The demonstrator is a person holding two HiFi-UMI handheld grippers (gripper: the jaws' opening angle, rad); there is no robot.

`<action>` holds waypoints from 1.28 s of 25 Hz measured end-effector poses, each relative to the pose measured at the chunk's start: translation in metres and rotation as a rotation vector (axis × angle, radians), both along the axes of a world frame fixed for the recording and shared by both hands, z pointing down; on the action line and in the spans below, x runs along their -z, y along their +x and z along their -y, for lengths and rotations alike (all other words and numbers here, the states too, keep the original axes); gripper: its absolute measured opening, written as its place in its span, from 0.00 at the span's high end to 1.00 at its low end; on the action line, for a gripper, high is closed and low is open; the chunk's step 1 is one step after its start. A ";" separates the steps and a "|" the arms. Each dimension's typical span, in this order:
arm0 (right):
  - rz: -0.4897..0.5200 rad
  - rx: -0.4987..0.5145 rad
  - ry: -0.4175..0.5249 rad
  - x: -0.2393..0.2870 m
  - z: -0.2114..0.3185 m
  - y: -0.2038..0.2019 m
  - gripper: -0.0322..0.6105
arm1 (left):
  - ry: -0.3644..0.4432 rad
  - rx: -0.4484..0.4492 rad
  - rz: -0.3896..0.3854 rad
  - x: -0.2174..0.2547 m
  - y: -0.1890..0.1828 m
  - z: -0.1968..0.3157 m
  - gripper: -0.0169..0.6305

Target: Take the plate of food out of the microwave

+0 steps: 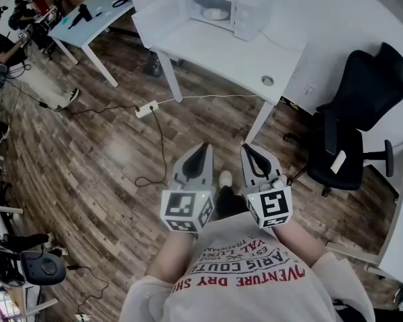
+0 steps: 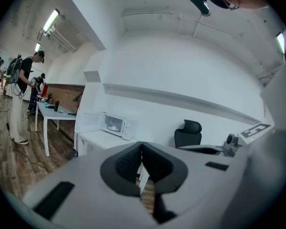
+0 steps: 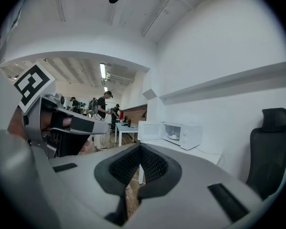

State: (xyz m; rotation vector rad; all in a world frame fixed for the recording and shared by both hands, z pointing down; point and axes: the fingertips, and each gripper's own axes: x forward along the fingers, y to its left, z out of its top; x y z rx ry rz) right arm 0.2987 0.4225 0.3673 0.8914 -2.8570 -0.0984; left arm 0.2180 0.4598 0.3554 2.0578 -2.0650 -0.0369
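floor [image 1: 87, 159]: wood planks, low sheen | desk [image 1: 221, 49]: smooth matt white | microwave [image 1: 245, 12]: smooth white casing | chair [image 1: 369, 92]: matt black

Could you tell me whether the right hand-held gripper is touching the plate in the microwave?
Apart. The head view shows the right hand-held gripper over the floor, well short of the plate inside the microwave.

The microwave [image 1: 225, 11] stood at the far end of the table [image 1: 235, 59], close to the wall, with its door [image 1: 160, 17] swung out to the left. The plate [image 1: 215, 13] lay inside the chamber. An office chair [image 1: 352, 113] stood to the right of the table. A second table [image 1: 94, 15] stood farther left, with a person [image 1: 1, 45] beside it. A power strip [image 1: 146, 109] lay on the floor [image 1: 87, 166] in front of the nearer table. The left gripper [image 1: 203, 147] and right gripper [image 1: 247, 147] were side by side above the floor, well apart from that table.
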 end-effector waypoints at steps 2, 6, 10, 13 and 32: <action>-0.002 -0.001 -0.015 -0.006 0.010 -0.003 0.95 | -0.012 -0.001 -0.007 -0.006 -0.004 0.009 0.96; -0.002 -0.006 -0.041 -0.013 0.039 -0.015 0.95 | -0.019 -0.006 -0.030 -0.007 -0.015 0.034 0.96; 0.001 -0.007 -0.056 -0.010 0.082 -0.030 0.95 | -0.015 -0.007 -0.024 -0.002 -0.030 0.076 0.96; -0.001 -0.001 -0.064 -0.004 0.120 -0.045 0.95 | -0.024 -0.002 -0.032 0.003 -0.045 0.115 0.96; 0.008 -0.041 -0.088 -0.002 0.319 -0.122 0.95 | -0.052 -0.003 -0.092 0.001 -0.141 0.310 0.96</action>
